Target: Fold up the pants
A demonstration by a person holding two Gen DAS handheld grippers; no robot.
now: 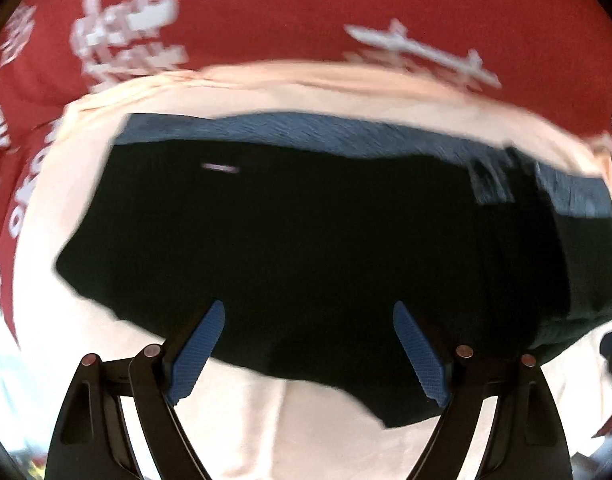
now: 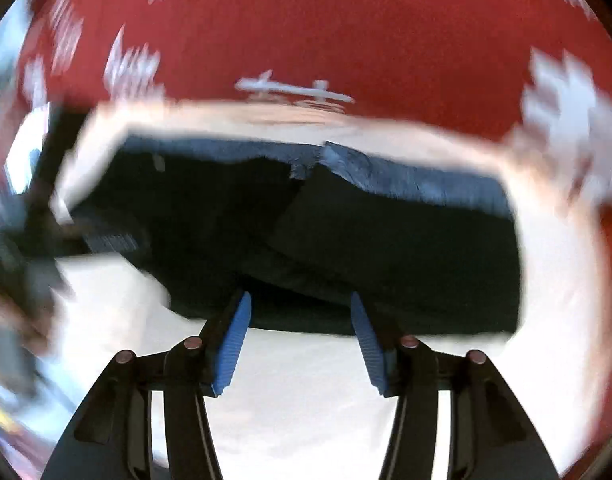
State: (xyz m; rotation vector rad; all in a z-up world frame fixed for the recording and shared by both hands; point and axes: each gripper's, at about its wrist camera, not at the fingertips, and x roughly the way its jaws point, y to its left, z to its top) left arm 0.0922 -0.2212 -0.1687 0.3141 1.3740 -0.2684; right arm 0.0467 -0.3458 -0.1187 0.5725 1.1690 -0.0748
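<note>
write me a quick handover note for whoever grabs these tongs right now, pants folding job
Left tongs: open, empty, fingers wide apart, poised at the near edge of the pants.
Right tongs: open, empty, also at the near edge of the pants.
Pants: dark, lying on the pale cloth over the red printed cover; they look already folded into a compact block, with a blue-grey band showing along the far edge.
Done: at least one fold appears to be in place.
Left: probably one more fold or tidying; views are motion-blurred, so check the layers before gripping.

Black pants (image 1: 306, 240) on cream

I'm seeing a blue-grey waistband (image 1: 306, 128), a cream cloth (image 1: 246, 420), a red, white-printed cover (image 1: 306, 8), and blue ribbed pads (image 1: 198, 356).
</note>
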